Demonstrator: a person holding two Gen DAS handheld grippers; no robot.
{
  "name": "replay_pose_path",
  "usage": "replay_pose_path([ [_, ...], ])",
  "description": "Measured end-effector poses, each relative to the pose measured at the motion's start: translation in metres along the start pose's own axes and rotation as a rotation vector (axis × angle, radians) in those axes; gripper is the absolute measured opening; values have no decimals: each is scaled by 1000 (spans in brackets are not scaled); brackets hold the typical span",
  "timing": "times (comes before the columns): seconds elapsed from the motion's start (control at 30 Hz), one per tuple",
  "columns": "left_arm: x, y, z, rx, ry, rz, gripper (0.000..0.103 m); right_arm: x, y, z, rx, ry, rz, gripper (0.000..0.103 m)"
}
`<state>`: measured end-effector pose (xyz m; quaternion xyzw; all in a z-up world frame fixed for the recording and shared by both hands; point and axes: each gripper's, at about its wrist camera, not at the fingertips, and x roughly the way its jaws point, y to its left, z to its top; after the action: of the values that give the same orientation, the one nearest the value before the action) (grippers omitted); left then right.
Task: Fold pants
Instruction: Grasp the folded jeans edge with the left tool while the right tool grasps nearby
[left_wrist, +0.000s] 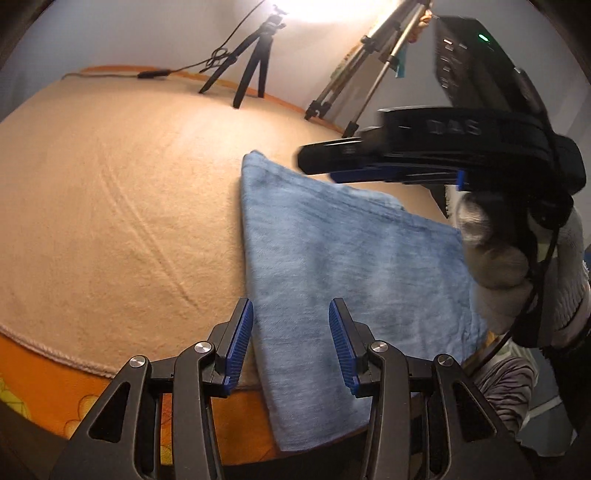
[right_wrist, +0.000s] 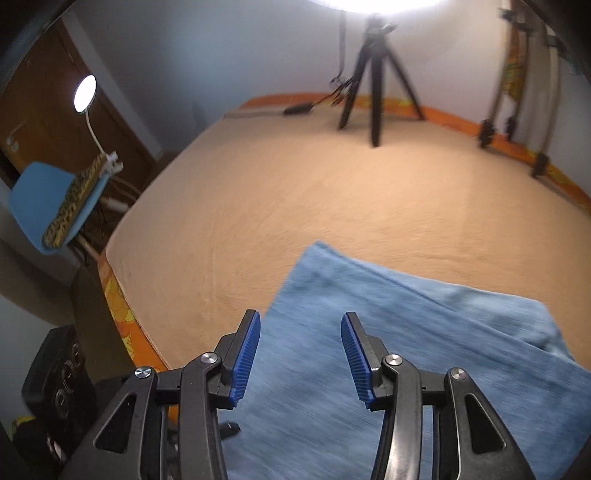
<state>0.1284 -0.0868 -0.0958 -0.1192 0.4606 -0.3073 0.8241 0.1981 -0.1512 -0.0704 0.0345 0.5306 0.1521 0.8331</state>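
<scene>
Light blue pants lie folded flat on a beige blanket, close to the bed's near edge. My left gripper hovers open over the near left corner of the pants, with nothing pinched between its blue pads. In the left wrist view my right gripper is held by a gloved hand above the far right part of the pants. In its own view the right gripper stands open over the blurred pants, near their left edge, with nothing gripped.
A black tripod with a cable and a silver tripod stand at the far edge of the bed. An orange patterned sheet shows along the near edge. A blue chair and a lamp stand left of the bed.
</scene>
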Motion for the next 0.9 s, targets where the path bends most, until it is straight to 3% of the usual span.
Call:
replay_pose_path([
  [0.2,4,7,-2,-49,27,-64,38,39,25,9,-20,115,-55,48],
  [0.27,3,6,-2,-56,20,-84,33,47,31,12,-32,138,-90,48],
  [0.53,-8,-18,4,38,-34,-102,30,70,52,13,-121,233,-215,54],
  [0.6,-7,-20,4,43,-33,-86,30,77,55,13,-141,251,-259,50],
  [0.67,-7,-22,3,47,-39,-60,30,84,54,14,-141,264,-295,32],
  [0.7,-8,-22,2,48,-45,-41,31,86,51,14,-134,270,-298,30],
  [0.8,-7,-22,0,47,-38,-4,46,83,44,13,-105,262,-274,20],
  [0.9,4,-15,-2,10,1,-12,47,77,38,12,-80,248,-243,13],
])
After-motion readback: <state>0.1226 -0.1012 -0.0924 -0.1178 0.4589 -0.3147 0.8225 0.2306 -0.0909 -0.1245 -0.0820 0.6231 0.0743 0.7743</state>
